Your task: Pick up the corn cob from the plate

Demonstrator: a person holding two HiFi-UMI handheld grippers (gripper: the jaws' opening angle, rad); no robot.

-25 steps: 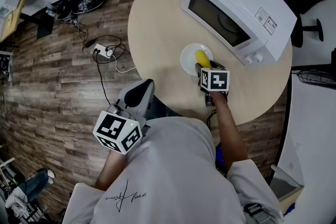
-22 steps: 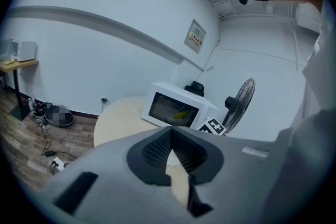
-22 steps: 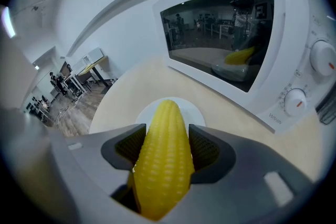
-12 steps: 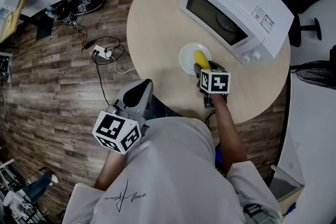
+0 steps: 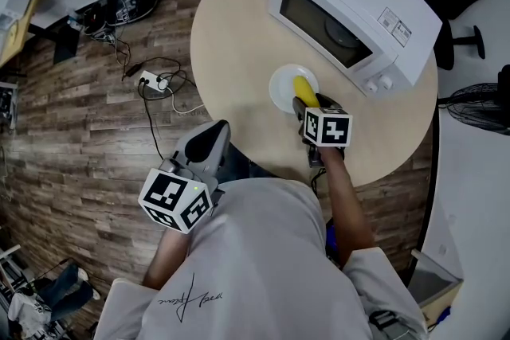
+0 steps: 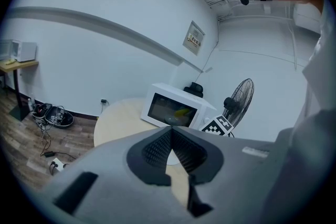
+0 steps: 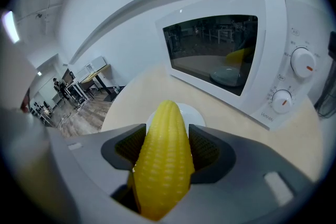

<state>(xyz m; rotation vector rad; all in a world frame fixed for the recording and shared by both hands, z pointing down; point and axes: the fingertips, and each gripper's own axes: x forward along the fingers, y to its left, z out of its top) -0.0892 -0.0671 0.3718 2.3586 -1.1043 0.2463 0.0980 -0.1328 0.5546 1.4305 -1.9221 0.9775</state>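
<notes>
Currently my right hand-held gripper [image 7: 165, 145] is clenched on the corn cob [image 7: 161, 170]. Its pads sit against the cob's thick middle, and the tapered tip pokes out past the jaws over the white plate [image 5: 279, 87] on the worktop [image 5: 235, 28]. My left hand-held gripper [image 6: 170, 150] hangs back off the worktop, jaws together and empty. I'd judge the cob light and stiff, with bumpy kernels that give good bite, but it is round and tapered, so gripping the widest part should stop it sliding forward.
</notes>
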